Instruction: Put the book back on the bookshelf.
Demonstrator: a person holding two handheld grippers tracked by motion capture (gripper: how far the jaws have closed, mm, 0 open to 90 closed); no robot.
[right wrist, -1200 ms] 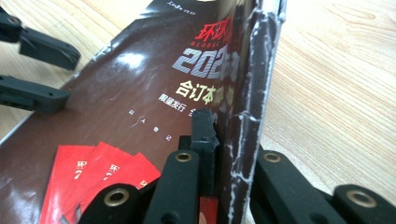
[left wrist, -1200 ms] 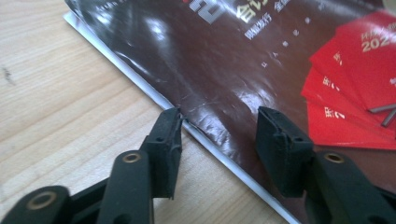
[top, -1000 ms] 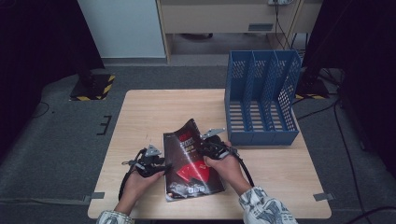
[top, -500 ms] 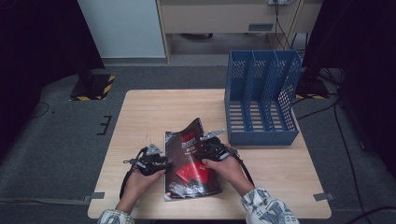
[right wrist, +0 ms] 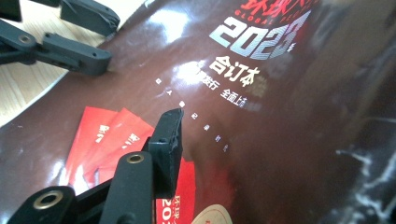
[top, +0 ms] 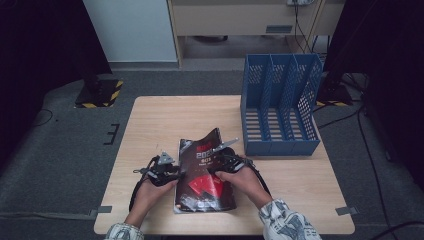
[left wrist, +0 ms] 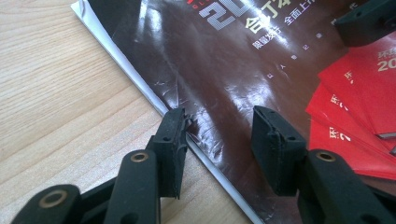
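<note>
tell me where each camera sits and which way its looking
High view: above the person's side, looking forward and down on the table, magazine, blue file rack; both hands and sleeves show.
Left gripper view: on the left gripper, looking along its open jaws astride the magazine's edge.
Right gripper view: on the right gripper, looking across the cover; one jaw shows.
All views share the magazine.

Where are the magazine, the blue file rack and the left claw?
magazine (top: pixel 205 175): high view, middle of its dark cover.
rack (top: pixel 280 145): high view, its low front wall.
left claw (left wrist: pixel 219 140): left gripper view, gap between its open jaws, astride the magazine's edge.
</note>
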